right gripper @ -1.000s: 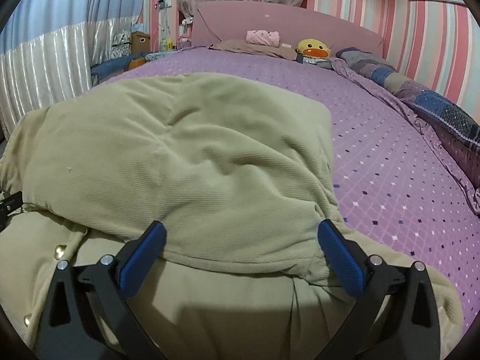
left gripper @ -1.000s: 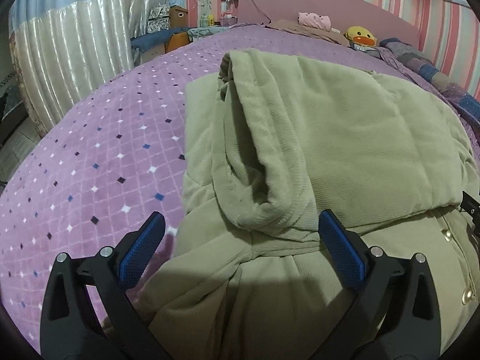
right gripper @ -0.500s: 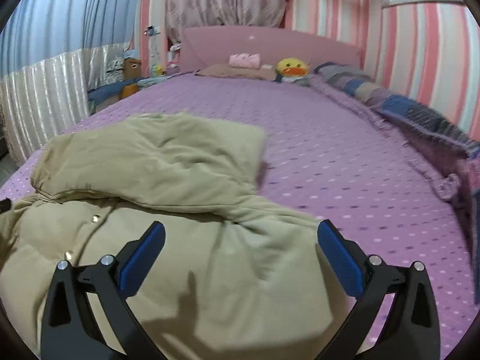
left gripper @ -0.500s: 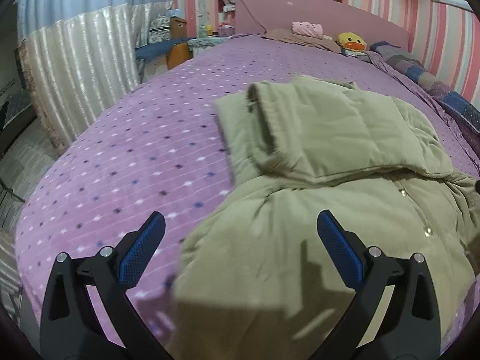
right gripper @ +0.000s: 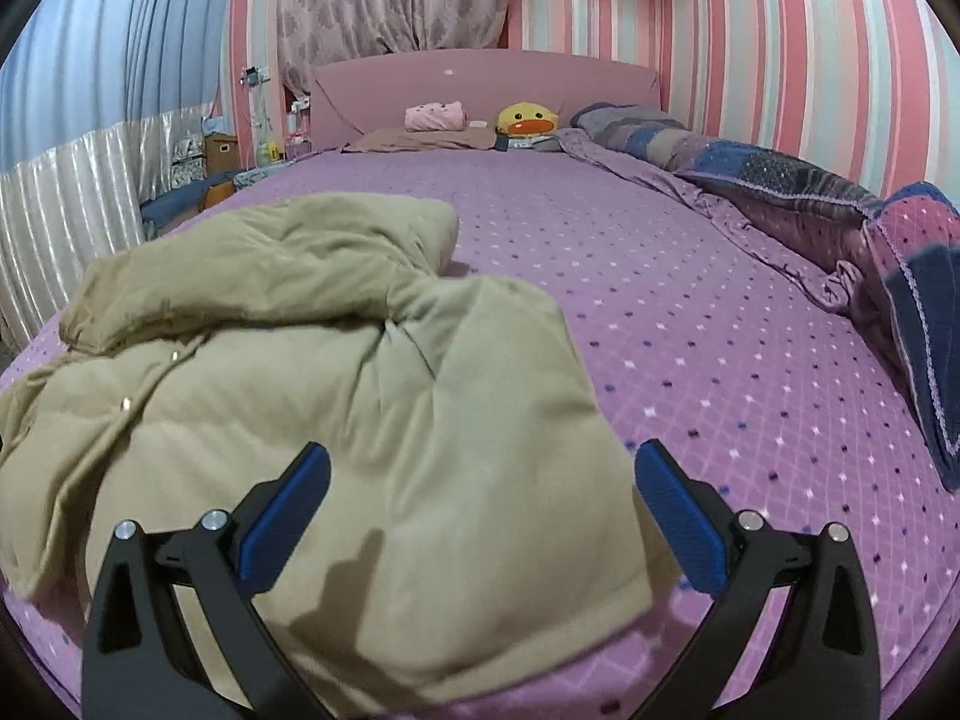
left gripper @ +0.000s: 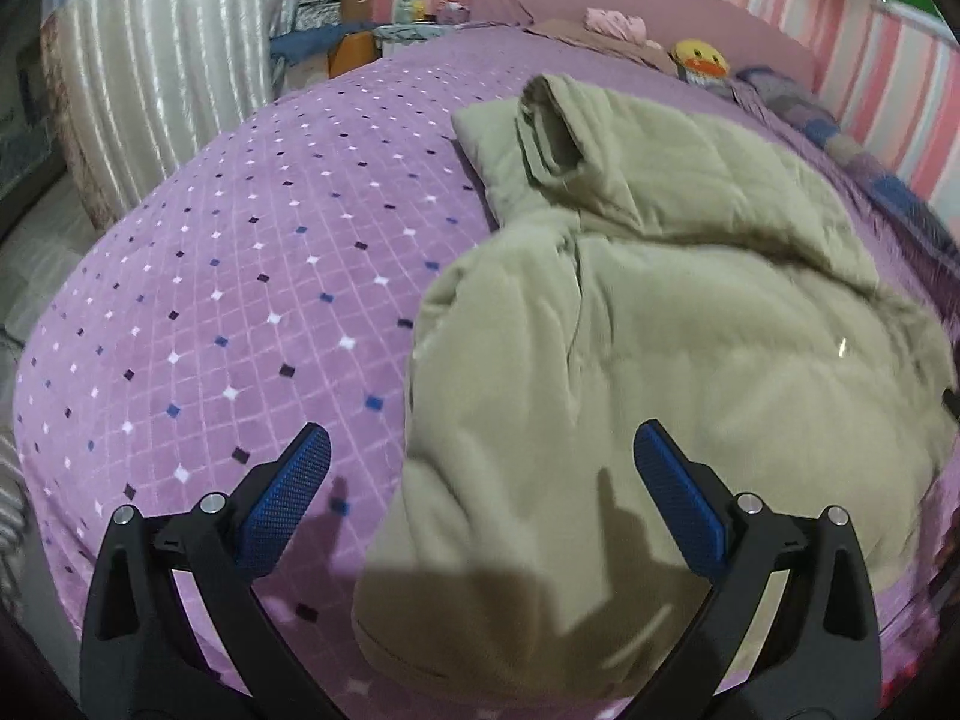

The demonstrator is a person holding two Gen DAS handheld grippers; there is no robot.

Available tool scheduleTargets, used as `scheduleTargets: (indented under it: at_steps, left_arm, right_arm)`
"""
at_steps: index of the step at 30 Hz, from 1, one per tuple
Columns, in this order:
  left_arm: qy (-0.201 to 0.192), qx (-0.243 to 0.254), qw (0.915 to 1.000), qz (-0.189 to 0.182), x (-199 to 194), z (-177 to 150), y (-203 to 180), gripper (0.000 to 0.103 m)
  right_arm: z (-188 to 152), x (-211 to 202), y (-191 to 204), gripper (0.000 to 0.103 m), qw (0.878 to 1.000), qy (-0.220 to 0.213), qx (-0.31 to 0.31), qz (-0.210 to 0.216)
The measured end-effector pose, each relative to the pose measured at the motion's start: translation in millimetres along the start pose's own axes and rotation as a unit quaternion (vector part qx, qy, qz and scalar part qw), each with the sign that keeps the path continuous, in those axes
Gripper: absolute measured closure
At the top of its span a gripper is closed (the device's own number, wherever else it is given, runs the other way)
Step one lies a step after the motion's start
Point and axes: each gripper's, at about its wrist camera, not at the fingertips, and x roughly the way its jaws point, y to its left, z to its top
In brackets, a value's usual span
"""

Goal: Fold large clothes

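Observation:
A big olive-green padded coat [left gripper: 672, 324] lies on the purple dotted bedspread [left gripper: 252, 276], its far part folded back over the body, snap buttons showing. In the right wrist view the same coat [right gripper: 336, 372] fills the near left. My left gripper [left gripper: 480, 480] hangs open above the coat's near left edge, with nothing between its blue pads. Above the coat's near right corner my right gripper [right gripper: 480, 486] is open too and holds nothing. Both are apart from the cloth.
A pink headboard [right gripper: 480, 84], a yellow duck plush [right gripper: 528, 120] and a pink bundle [right gripper: 435, 117] sit at the bed's far end. A patchwork quilt [right gripper: 840, 204] runs along the right side. Curtains and boxes [left gripper: 354, 0] stand off the left edge.
Both grippers have pulled back and up from the coat, so more of the bed shows. The folded part stays lying on the coat's body.

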Motion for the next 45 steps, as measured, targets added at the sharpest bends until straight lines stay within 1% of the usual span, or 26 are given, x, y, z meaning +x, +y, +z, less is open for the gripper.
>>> scheduleTargets:
  at_steps: [5, 7, 9, 10, 12, 15, 21, 25, 27, 28, 29, 30, 31, 32, 33, 34, 35, 36, 37, 38, 40, 42, 45]
  left_arm:
    - [0.013, 0.006, 0.9999, 0.006, 2, -9, 0, 0.004]
    - [0.024, 0.002, 0.9997, -0.007, 5, -11, 1, 0.004]
    - [0.045, -0.007, 0.9987, -0.021, 13, -14, 4, 0.004]
    - [0.052, -0.01, 0.9981, -0.031, 17, -15, 4, 0.005]
    - [0.057, -0.007, 0.9976, -0.038, 19, -16, 1, 0.009]
    - [0.053, 0.011, 0.9979, -0.034, 19, -18, -7, 0.009]
    - [0.064, 0.002, 0.9965, -0.054, 27, -19, -5, 0.009]
    - [0.063, 0.016, 0.9969, -0.044, 30, -21, -10, 0.009]
    - [0.063, 0.023, 0.997, -0.039, 30, -20, -12, 0.009]
    - [0.064, 0.024, 0.9969, -0.039, 30, -20, -13, 0.011]
    - [0.066, 0.024, 0.9966, -0.044, 29, -20, -13, 0.013]
    - [0.067, 0.025, 0.9963, -0.047, 28, -20, -13, 0.019]
    - [0.068, 0.028, 0.9962, -0.047, 28, -20, -15, 0.021]
    - [0.067, 0.035, 0.9961, -0.045, 26, -21, -17, 0.027]
    - [0.066, 0.039, 0.996, -0.046, 25, -21, -20, 0.035]
    - [0.065, 0.047, 0.9957, -0.046, 24, -21, -24, 0.039]
    - [0.064, 0.052, 0.9956, -0.044, 23, -21, -26, 0.049]
    - [0.064, 0.056, 0.9955, -0.043, 22, -20, -28, 0.06]
    - [0.063, 0.057, 0.9954, -0.044, 20, -19, -29, 0.065]
    - [0.065, 0.057, 0.9952, -0.046, 19, -17, -28, 0.073]
    - [0.069, 0.048, 0.9948, -0.059, 15, -12, -25, 0.082]
    - [0.072, 0.043, 0.9941, -0.069, 12, -4, -25, 0.085]
    - [0.078, 0.05, 0.9932, -0.07, 11, 3, -29, 0.087]
  right_arm:
    - [-12, -1, -15, 0.002, 1.0, 0.018, 0.005, -0.01]
    - [-13, -4, -22, 0.002, 1.0, 0.019, 0.008, -0.001]
    - [-13, -3, -26, 0.002, 1.0, 0.024, 0.007, 0.004]
    - [-12, 0, -30, 0.002, 0.999, 0.03, 0.007, 0.013]
    - [-11, 6, -36, 0.002, 0.999, 0.042, 0.01, 0.027]
    - [-9, 23, -44, 0.002, 0.997, 0.06, 0.017, 0.046]
    - [-4, 56, -46, 0.002, 0.993, 0.096, -0.01, 0.074]
    - [-1, 72, -57, 0.002, 0.985, 0.127, -0.002, 0.115]
    - [-5, 78, -58, 0.008, 0.98, 0.15, 0.01, 0.132]
    - [-9, 78, -58, 0.016, 0.977, 0.157, 0.021, 0.141]
    - [-11, 75, -56, 0.021, 0.978, 0.156, 0.025, 0.14]
    - [-14, 70, -54, 0.025, 0.978, 0.151, 0.029, 0.138]
    - [-18, 67, -53, 0.032, 0.978, 0.15, 0.037, 0.139]
    - [-20, 65, -52, 0.041, 0.978, 0.149, 0.044, 0.14]
    - [-22, 61, -50, 0.046, 0.977, 0.147, 0.054, 0.144]
    - [-23, 59, -48, 0.053, 0.977, 0.147, 0.058, 0.144]
    - [-24, 57, -44, 0.06, 0.977, 0.145, 0.059, 0.143]
    - [-24, 55, -43, 0.064, 0.977, 0.146, 0.062, 0.144]
    - [-22, 54, -41, 0.07, 0.976, 0.146, 0.062, 0.146]
    - [-19, 52, -38, 0.075, 0.977, 0.147, 0.059, 0.146]
    - [-11, 48, -34, 0.078, 0.976, 0.149, 0.053, 0.153]
    - [-5, 45, -32, 0.079, 0.975, 0.152, 0.047, 0.154]
    - [1, 46, -33, 0.08, 0.973, 0.161, 0.05, 0.161]
